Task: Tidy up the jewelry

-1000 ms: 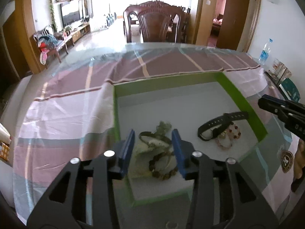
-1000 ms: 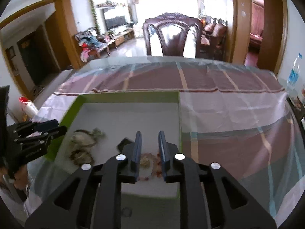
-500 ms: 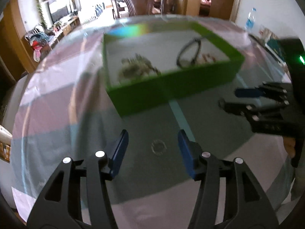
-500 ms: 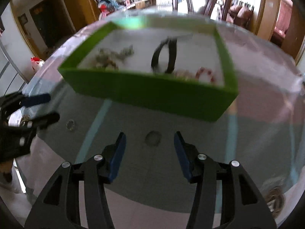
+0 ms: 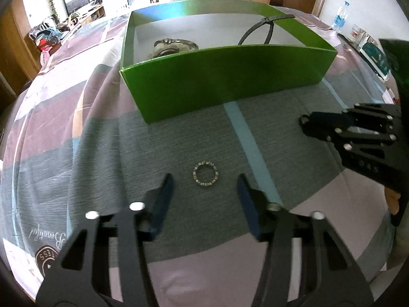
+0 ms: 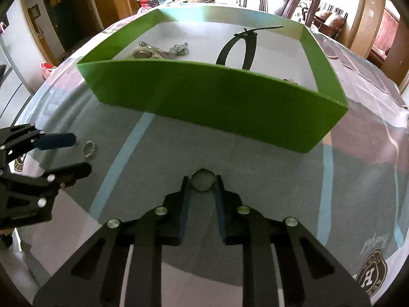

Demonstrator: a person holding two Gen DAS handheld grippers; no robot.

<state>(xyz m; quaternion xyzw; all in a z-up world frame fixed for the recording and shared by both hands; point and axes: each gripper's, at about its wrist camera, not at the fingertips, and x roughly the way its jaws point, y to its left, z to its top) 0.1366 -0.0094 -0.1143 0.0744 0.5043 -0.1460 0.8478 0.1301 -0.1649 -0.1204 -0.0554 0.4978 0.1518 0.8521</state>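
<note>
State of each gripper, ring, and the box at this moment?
Left gripper: open, straddling a beaded ring lying flat on the table.
Right gripper: closed on a plain ring.
Green box: open, no lid, holding a black watch and bracelets.

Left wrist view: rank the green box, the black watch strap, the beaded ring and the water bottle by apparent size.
1. green box
2. black watch strap
3. beaded ring and water bottle look similar; the bottle is far off, so unranked.

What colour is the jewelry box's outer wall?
Bright green box, white inside; clearest in the left wrist view.
</note>
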